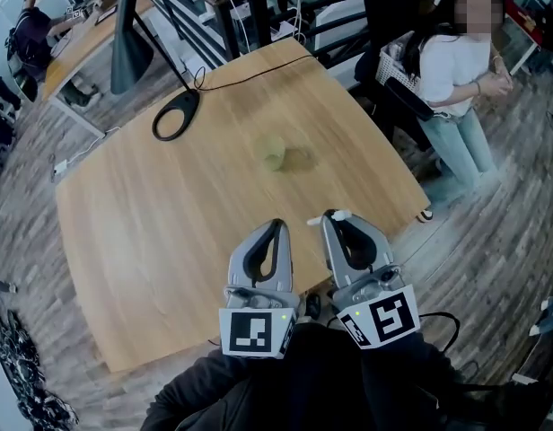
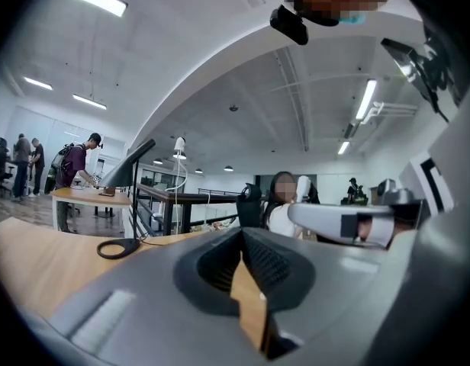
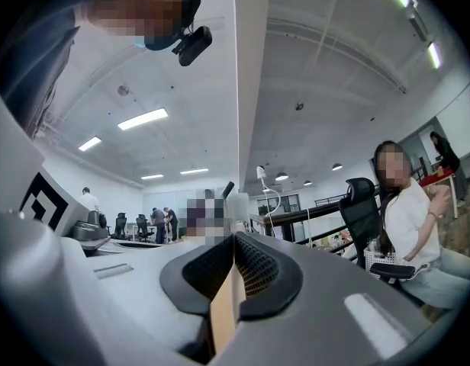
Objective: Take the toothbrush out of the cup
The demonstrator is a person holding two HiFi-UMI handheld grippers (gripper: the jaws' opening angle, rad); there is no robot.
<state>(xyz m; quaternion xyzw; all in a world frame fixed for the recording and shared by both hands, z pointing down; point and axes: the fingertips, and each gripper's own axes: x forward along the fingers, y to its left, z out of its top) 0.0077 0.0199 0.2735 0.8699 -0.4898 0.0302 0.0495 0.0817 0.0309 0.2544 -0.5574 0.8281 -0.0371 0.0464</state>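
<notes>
A pale green cup stands upright near the middle of the wooden table, with nothing sticking out of it. Both grippers hover over the table's near edge, well short of the cup. My right gripper is shut on a white toothbrush, of which a short end shows at the fingertips. In the right gripper view the toothbrush rises as a long white strip from the closed jaws of the right gripper. My left gripper is shut, its tips touching and holding nothing; the left gripper points level across the table.
A black lamp with a ring-shaped base and its cable stands at the table's far left. A person in a white top stands beyond the table's right corner beside a chair and a basket. Another person sits at a desk far left.
</notes>
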